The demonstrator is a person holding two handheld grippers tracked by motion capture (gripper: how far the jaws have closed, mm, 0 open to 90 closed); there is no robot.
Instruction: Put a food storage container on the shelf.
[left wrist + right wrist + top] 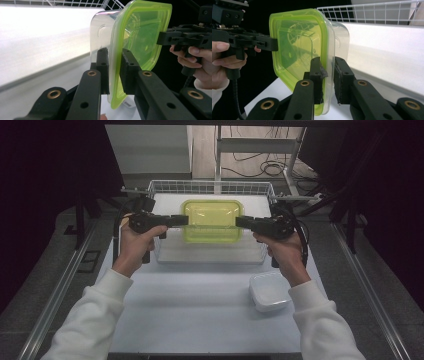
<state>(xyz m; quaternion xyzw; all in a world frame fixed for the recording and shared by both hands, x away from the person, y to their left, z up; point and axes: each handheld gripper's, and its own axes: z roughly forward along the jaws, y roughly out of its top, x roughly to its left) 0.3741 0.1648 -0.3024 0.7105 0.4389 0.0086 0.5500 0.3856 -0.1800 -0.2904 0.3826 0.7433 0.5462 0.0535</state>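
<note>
Left gripper [115, 72]: jaws narrowed on the rim of the green lid [140, 42], one pad on each face of the edge. Right gripper [328, 80]: jaws clamped the same way on the opposite rim. Between them hangs a clear container [212, 221] capped by that lid, held above the white-lined wire basket [165, 187] at the far end of the table [200, 315].

Orientation: in the high view the lid faces up and the long axis runs left to right, from one gripper to the other.

View differences: each gripper view shows the clear tub wall [340, 37] behind the lid and the other gripper pinching the far rim; the high view alone shows both white sleeves and a second, white-lidded container [270, 291] near the right forearm.
</note>
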